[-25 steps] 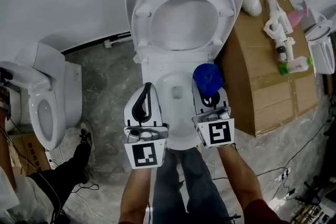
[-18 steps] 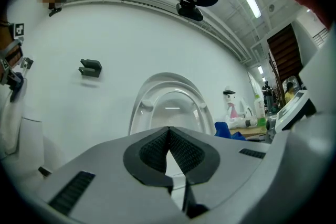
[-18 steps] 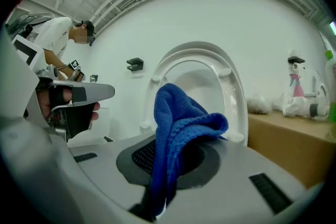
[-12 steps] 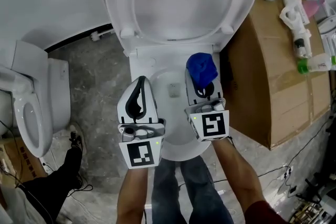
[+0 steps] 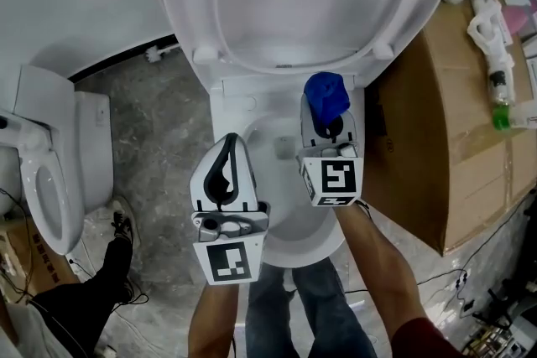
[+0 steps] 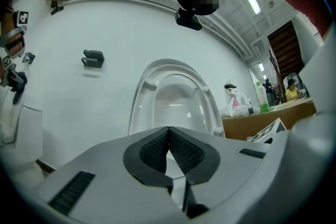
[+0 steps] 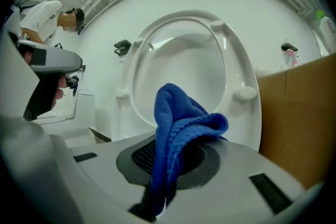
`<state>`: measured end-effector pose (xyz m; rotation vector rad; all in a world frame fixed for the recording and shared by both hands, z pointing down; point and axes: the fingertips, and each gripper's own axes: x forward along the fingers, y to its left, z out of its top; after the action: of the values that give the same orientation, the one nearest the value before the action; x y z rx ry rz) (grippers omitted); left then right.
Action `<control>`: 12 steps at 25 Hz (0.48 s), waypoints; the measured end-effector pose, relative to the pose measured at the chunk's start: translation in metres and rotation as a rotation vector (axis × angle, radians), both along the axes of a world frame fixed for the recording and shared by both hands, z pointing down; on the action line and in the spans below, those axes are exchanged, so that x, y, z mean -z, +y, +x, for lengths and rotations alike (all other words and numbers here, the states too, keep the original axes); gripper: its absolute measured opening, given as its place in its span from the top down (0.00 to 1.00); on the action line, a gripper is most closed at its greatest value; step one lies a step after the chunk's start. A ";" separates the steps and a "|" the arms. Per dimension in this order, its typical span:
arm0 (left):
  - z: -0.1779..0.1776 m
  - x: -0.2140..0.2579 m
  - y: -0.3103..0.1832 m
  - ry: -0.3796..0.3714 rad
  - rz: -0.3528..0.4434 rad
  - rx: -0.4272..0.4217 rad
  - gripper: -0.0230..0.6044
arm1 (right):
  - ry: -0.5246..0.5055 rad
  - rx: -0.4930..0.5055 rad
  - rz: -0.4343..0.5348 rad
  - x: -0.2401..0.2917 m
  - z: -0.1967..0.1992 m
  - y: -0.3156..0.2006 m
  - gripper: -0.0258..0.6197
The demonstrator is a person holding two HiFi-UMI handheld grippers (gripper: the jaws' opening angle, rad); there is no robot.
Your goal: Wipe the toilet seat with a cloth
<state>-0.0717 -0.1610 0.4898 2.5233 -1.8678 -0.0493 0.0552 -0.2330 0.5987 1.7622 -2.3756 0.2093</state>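
The white toilet seat [image 5: 183, 8] stands raised against its lid, its underside and bumpers facing me, above the open bowl [image 5: 323, 235]. A blue cloth [image 5: 326, 95] is bunched in my right gripper [image 5: 329, 109], which is shut on it over the bowl's right rear, just below the seat hinge. In the right gripper view the cloth [image 7: 178, 128] sticks up in front of the seat ring [image 7: 236, 71]. My left gripper [image 5: 227, 140] hovers over the bowl's left side, shut and empty. Its pads [image 6: 181, 152] meet in front of the raised seat [image 6: 140, 97].
A large cardboard box [image 5: 445, 138] stands close on the toilet's right, with spray bottles [image 5: 495, 38] on it. A second toilet [image 5: 59, 172] sits at the left, and a person's dark leg and shoe [image 5: 109, 264] are beside it. The floor is grey stone.
Both grippers have sunk toward the bowl. The right one has carried the cloth forward, nearer the seat hinge. The toilet now fills more of the head view.
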 end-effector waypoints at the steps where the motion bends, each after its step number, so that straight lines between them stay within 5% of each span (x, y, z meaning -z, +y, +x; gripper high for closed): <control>1: -0.003 -0.001 -0.001 -0.005 0.001 0.001 0.94 | -0.001 -0.009 -0.009 -0.006 0.000 -0.006 0.87; 12: -0.033 -0.008 -0.008 -0.010 -0.001 0.051 0.94 | 0.001 -0.031 -0.056 -0.033 -0.019 -0.028 0.87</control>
<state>-0.1042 -0.1685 0.4981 2.4801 -1.9348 -0.0359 0.0358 -0.2613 0.6319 1.7740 -2.3202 0.2760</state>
